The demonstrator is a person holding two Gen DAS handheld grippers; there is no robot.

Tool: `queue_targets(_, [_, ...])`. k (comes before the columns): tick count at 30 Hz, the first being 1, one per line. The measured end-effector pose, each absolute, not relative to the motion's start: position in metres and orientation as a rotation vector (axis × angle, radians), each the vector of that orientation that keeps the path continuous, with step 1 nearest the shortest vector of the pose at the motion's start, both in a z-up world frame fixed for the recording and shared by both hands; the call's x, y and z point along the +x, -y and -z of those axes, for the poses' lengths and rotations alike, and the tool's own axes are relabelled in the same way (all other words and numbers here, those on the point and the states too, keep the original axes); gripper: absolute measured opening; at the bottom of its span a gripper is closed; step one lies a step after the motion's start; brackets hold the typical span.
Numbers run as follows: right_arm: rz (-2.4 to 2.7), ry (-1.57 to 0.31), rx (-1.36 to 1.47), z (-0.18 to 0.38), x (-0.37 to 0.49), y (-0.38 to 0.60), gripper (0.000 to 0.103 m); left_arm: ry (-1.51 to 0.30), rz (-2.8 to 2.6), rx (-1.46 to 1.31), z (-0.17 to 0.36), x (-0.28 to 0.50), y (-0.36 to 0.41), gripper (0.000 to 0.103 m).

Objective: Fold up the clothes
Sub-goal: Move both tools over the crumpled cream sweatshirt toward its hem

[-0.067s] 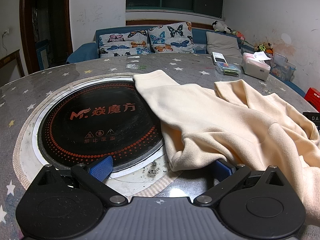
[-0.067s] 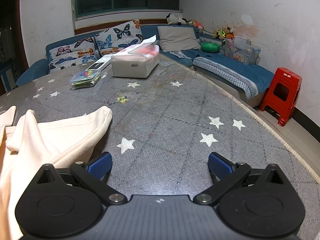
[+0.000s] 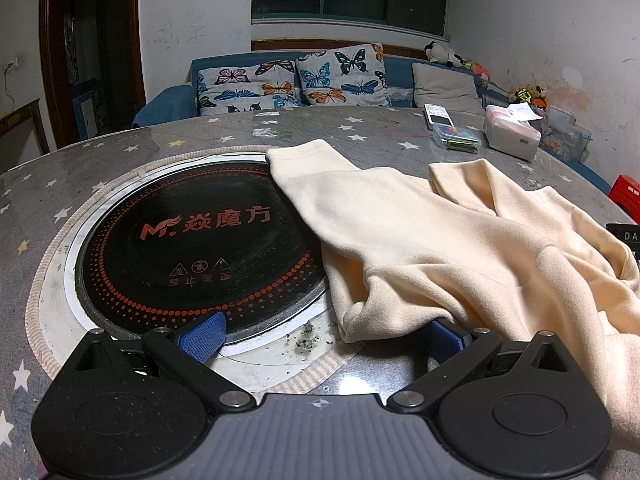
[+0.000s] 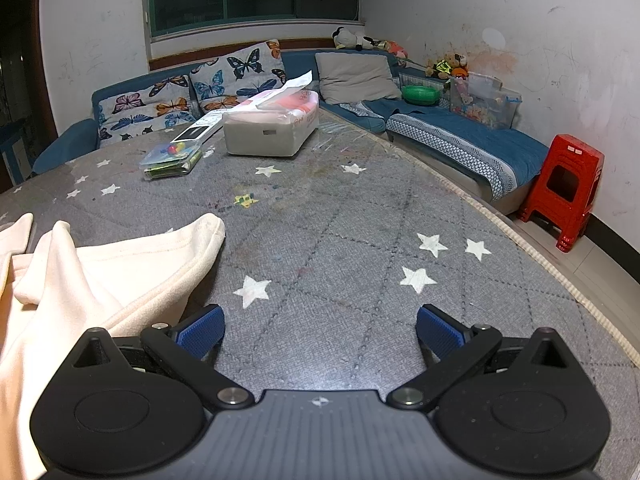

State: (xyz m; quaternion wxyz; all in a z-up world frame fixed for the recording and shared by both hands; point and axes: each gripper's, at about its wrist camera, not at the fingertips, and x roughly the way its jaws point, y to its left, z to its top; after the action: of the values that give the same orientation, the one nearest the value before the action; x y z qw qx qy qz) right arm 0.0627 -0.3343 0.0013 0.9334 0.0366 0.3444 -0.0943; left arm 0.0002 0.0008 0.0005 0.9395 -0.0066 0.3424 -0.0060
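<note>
A cream long-sleeved garment [image 3: 440,240] lies rumpled on the grey star-print table cover, one sleeve reaching over the black round cooktop [image 3: 192,248]. My left gripper [image 3: 322,336] is open and low over the table; the garment's near edge drapes over its right finger. In the right wrist view the garment [image 4: 100,276] lies at the left, its hem corner pointing right. My right gripper [image 4: 320,332] is open and empty above the bare cover, its left finger beside the cloth.
A tissue box [image 4: 272,128], a clear plastic case [image 4: 172,158] and a remote [image 3: 438,114] sit at the table's far side. A blue sofa with butterfly cushions [image 3: 292,80] runs behind. A red stool [image 4: 568,188] stands on the floor past the table's right edge.
</note>
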Motion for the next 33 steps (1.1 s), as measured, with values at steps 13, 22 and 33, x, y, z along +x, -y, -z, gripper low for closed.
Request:
queue_targets(13, [0.082, -0.665, 0.028, -0.025, 0.014, 0.328, 0.103, -0.719, -0.018, 0.002, -0.007, -0.009, -0.002, 0.103])
queue_targets(22, [-0.014, -0.657, 0.013, -0.035, -0.03, 0.317, 0.103, -0.718, -0.034, 0.024, -0.023, -0.042, 0.002, 0.103])
queue_targets(33, [-0.134, -0.676, -0.006, -0.041, -0.076, 0.297, 0.103, -0.733, 0.004, 0.064, -0.03, -0.073, 0.023, 0.103])
